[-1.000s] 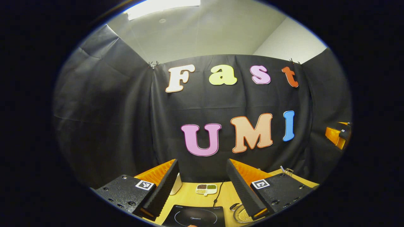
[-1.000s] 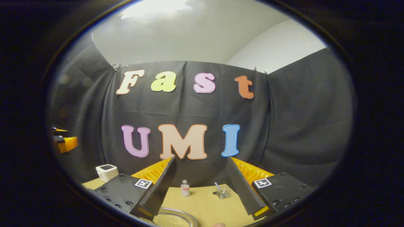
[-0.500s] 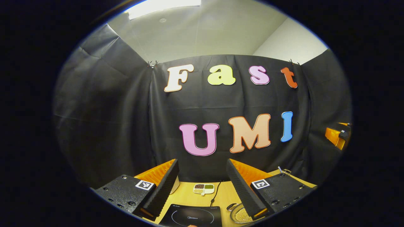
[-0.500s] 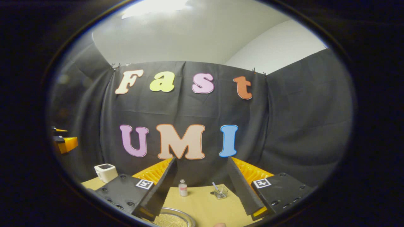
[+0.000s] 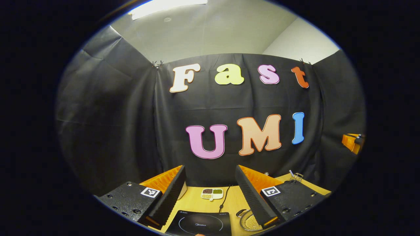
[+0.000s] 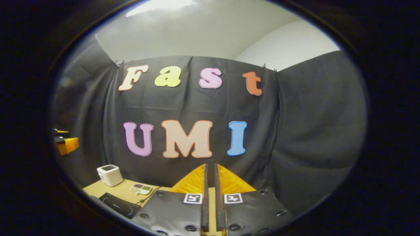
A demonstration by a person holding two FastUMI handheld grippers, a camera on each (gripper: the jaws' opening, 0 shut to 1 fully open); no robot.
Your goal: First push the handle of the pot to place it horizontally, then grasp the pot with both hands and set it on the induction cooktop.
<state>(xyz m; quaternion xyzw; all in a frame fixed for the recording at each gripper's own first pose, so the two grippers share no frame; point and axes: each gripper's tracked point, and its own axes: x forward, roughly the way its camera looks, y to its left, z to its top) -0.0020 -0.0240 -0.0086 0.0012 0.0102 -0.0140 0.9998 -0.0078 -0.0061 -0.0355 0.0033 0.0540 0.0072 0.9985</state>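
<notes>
In the left gripper view, the black induction cooktop (image 5: pixel 200 224) lies on the wooden table below my left gripper (image 5: pixel 210 170), which is open and holds nothing. To the cooktop's right sits the metal pot (image 5: pixel 248 222), yellowish inside and partly hidden by the right finger, with a small loop handle (image 5: pixel 241 214) on its left rim. My right gripper (image 6: pixel 210 166) is shut with nothing between its fingers. In the right gripper view the cooktop (image 6: pixel 119 204) lies low on the left. The other gripper (image 6: pixel 65 144) hangs far left there.
A small divided dish (image 5: pixel 212 193) of beans and the cooktop's cord (image 5: pixel 224 200) lie behind the cooktop. A white appliance (image 6: pixel 110 174) stands at the table's back left. A little glass cup (image 5: pixel 297 177) sits at the back right. Black cloth walls enclose the table.
My right gripper has shut its fingers and turned, so the cooktop and white appliance now show at its left and the pot has left its view. The left gripper's view tilted down slightly.
</notes>
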